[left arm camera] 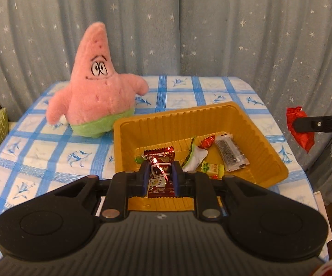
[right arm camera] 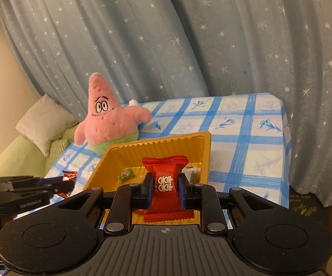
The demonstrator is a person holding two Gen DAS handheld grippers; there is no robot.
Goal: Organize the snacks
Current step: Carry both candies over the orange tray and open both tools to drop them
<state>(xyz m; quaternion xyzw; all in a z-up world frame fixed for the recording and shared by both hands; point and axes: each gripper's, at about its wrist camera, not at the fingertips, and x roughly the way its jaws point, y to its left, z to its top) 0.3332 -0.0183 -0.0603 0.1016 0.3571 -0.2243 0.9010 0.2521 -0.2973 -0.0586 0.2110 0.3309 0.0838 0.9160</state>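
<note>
The bright red crinkle-edged foil sweet wrapper [right arm camera: 165, 184] seen from the right wrist carries a white double-happiness sign, 囍, printed large on its middle; a line of small white characters runs beside it, too small to read. On the black plastic link arm of the other gripper [right arm camera: 30, 203], at the left edge of that view, pale raised lettering reads "GenRobot.AI". The dark red and gold foil snack packet [left arm camera: 160, 172] in the left wrist view bears a round gold emblem and white characters, crumpled and blurred beyond reading. The small yellow and green sweet wrapper [left arm camera: 213, 169] in the ribbed mustard-yellow plastic tray [left arm camera: 267, 147] shows print that cannot be made out.
</note>
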